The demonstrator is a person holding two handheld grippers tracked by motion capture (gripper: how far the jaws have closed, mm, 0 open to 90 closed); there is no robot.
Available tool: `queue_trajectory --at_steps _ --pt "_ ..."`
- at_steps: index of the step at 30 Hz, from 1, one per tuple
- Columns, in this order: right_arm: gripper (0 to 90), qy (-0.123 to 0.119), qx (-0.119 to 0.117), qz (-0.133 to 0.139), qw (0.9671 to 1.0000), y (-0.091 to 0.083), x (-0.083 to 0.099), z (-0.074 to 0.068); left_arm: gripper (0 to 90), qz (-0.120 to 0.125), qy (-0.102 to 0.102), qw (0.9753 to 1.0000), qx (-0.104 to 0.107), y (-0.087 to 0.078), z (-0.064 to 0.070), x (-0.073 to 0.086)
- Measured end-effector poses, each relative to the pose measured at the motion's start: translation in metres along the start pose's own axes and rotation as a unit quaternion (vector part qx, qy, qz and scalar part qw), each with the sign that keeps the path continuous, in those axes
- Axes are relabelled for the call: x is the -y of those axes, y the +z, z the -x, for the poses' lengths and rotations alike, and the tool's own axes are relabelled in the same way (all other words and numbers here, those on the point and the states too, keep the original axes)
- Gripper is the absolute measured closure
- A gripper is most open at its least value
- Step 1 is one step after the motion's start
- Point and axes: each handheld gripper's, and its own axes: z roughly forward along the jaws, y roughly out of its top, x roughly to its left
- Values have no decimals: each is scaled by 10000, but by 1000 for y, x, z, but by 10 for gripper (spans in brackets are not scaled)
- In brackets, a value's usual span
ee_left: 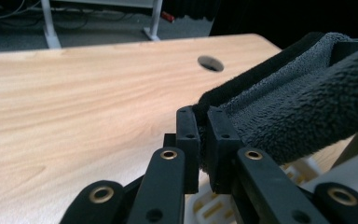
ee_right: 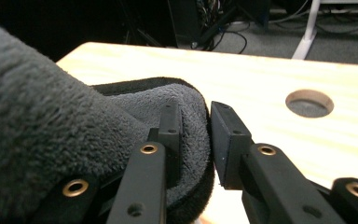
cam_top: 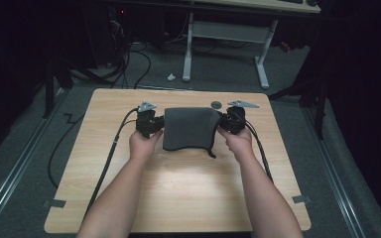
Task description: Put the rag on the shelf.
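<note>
From the high view, the person is holding a dark grey towel (cam_top: 188,128) folded near the far middle of the wooden table (cam_top: 178,198), with the left gripper (cam_top: 155,124) at its left edge and the right gripper (cam_top: 224,124) at its right edge. Along the left gripper (ee_left: 203,126), the jaws are pinching narrowly on the towel (ee_left: 279,112) hem, a thin bite that is probably risking a slip if the cloth gets tensioned. Along the right gripper (ee_right: 196,135), the jaws are clamping a thick fold of towel (ee_right: 51,130), though the bulge beside the right jaw is perhaps threatening to squeeze free.
</note>
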Motion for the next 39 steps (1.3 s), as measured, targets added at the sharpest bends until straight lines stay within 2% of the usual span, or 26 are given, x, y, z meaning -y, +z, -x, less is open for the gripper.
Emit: queue_trajectory --at_steps 2,6,9,12,13,17,20,23,25,28,30,39 --pt "751 102 -19 -10 9999 2 3 1 847 -21 5 10000 13 1 0 3" --pt "734 110 -2 -5 9999 3 3 1 847 -9 -32 10000 15 0 0 5" --pt "657 129 83 -18 9999 2 1 2 845 -34 -8 10000 20 -1 1 5" --pt "594 78 154 -26 9998 0 0 3 830 -45 -38 10000 48 -2 2 4" --pt "574 70 162 -32 9998 -1 0 4 828 -43 25 10000 9 -3 4 3" --pt "540 -34 236 -13 9997 -5 -3 4 818 -29 34 10000 9 -5 5 2" --pt "497 -83 299 127 9994 -11 -7 3 804 -41 21 10000 -47 -7 6 1" --pt "488 -112 382 213 9990 -15 -11 3 793 -32 28 10000 -84 -9 6 -1" --pt "486 -124 404 307 9986 -19 -13 4 723 1 -6 9999 -128 -12 5 -2" --pt "478 -96 420 390 9983 -24 -18 5 674 83 -30 9998 -188 -16 3 -3" --pt "477 -124 458 408 9980 -27 -20 5 670 157 -119 9995 -243 -22 -1 -5" --pt "462 -178 536 460 9973 -37 -22 5 659 252 -78 9990 -364 -38 -3 -10"
